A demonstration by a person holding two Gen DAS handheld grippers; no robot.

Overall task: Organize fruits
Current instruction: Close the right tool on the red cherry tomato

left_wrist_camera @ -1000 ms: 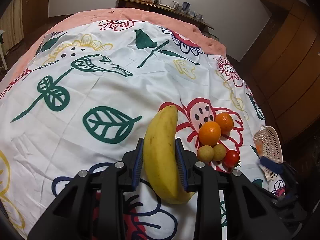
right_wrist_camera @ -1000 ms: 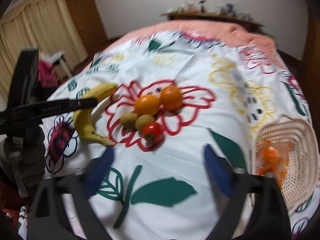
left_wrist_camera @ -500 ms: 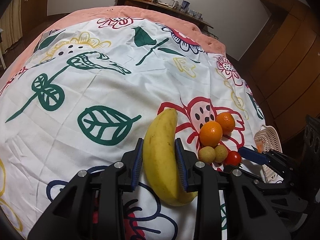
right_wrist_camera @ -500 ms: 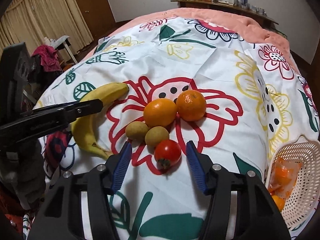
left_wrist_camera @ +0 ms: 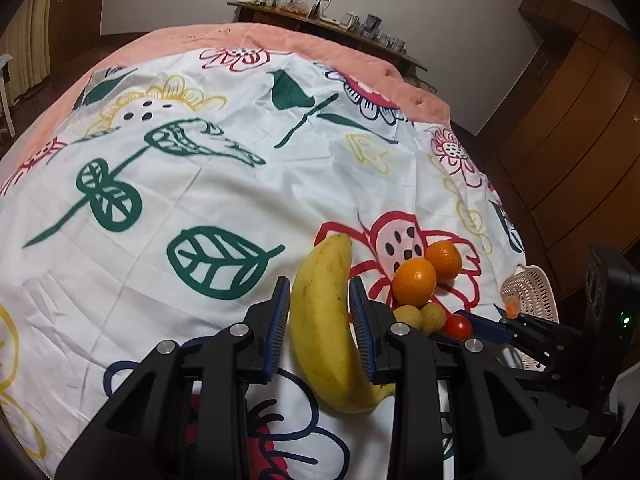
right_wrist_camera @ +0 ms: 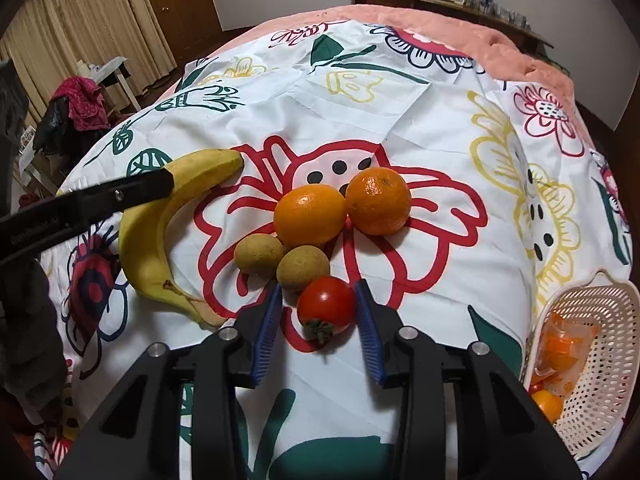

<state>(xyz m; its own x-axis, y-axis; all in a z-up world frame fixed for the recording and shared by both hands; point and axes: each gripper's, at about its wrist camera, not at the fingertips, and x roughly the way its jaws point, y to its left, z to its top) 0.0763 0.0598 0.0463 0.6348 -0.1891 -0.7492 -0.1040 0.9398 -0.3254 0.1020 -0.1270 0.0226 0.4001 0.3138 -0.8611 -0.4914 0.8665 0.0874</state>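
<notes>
My left gripper (left_wrist_camera: 319, 282) is shut on a yellow banana (left_wrist_camera: 324, 328) that lies on the flowered sheet, pads pressed to both its sides. Right of it sit two oranges (right_wrist_camera: 310, 214) (right_wrist_camera: 378, 200), two small brownish-green fruits (right_wrist_camera: 258, 253) (right_wrist_camera: 303, 268) and a red tomato (right_wrist_camera: 326, 304). My right gripper (right_wrist_camera: 319, 286) straddles the tomato and its jaws are closing. The right pad reaches the tomato's skin and a thin gap shows at the left pad. The left wrist view shows that gripper's blue fingers (left_wrist_camera: 480, 322) at the tomato (left_wrist_camera: 458, 326).
A pale perforated basket (right_wrist_camera: 592, 412) with orange fruit in a bag stands at the sheet's right edge. The white flowered sheet (right_wrist_camera: 420, 120) covers a pink bed. A cluttered shelf (left_wrist_camera: 320, 12) runs along the far wall. Wooden cabinets stand to the right.
My right gripper came in from near the basket to the tomato, and its wide jaws narrowed around it. The left gripper stayed shut on the banana without moving.
</notes>
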